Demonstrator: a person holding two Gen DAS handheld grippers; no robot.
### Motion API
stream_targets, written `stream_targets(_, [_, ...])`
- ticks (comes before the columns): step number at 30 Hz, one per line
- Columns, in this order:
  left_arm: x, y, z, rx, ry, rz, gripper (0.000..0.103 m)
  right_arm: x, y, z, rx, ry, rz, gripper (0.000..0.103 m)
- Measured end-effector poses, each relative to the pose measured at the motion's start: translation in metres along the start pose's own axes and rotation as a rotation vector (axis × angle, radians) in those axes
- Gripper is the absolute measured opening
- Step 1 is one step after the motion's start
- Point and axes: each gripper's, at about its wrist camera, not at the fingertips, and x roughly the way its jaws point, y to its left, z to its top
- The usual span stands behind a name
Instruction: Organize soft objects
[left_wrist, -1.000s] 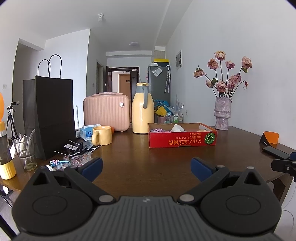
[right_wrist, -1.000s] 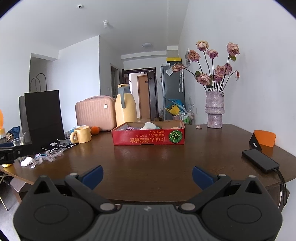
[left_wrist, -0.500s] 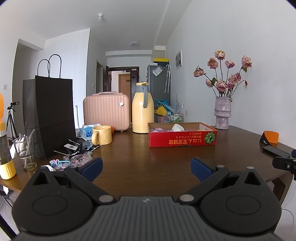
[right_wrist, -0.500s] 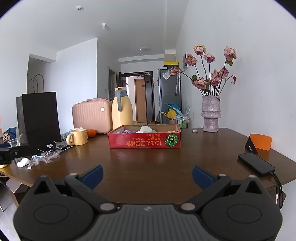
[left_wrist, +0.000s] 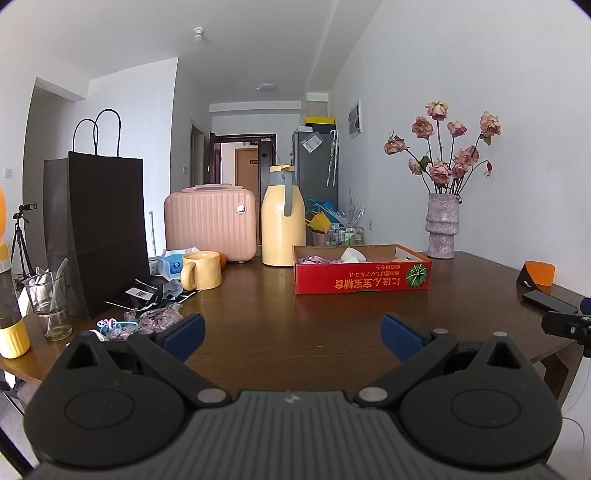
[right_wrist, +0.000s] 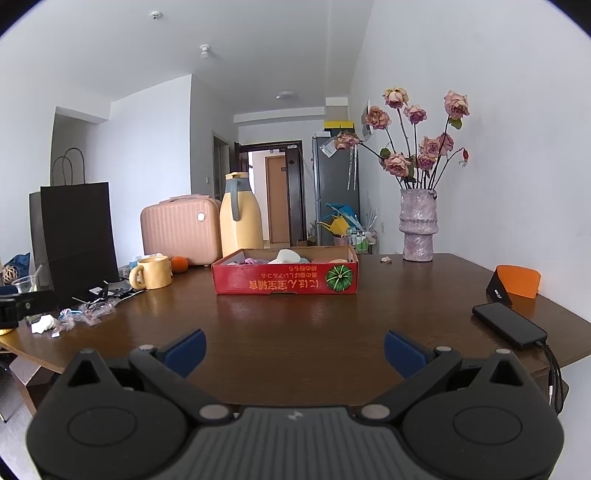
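Note:
A red cardboard box (left_wrist: 362, 280) (right_wrist: 284, 282) stands mid-table and holds soft things: purple fabric (left_wrist: 317, 259) and a white piece (left_wrist: 351, 254) (right_wrist: 286, 256). A pile of small soft items in clear wrappers (left_wrist: 147, 319) (right_wrist: 86, 312) lies at the table's left. My left gripper (left_wrist: 291, 334) is open and empty above the near table edge, well short of the box. My right gripper (right_wrist: 293, 350) is also open and empty, in front of the box.
A black paper bag (left_wrist: 94, 232), pink case (left_wrist: 210, 221), yellow jug (left_wrist: 282, 218), yellow mug (left_wrist: 201, 269) and glass (left_wrist: 50, 306) stand at the left and back. A vase of roses (right_wrist: 419, 225), a phone (right_wrist: 509, 325) and an orange stand (right_wrist: 517, 282) are at the right.
The right gripper has shifted slightly, so the box sits a little further left and lower in its view. The left view is almost unchanged. Both stay open.

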Motion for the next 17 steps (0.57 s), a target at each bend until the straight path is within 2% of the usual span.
stream_targets(17, [0.0012, -0.0006, -0.0003, -0.004, -0.005, 0.0, 0.103, -0.0002, 0.0013, -0.0003, -0.012, -0.003, -0.013, 0.103])
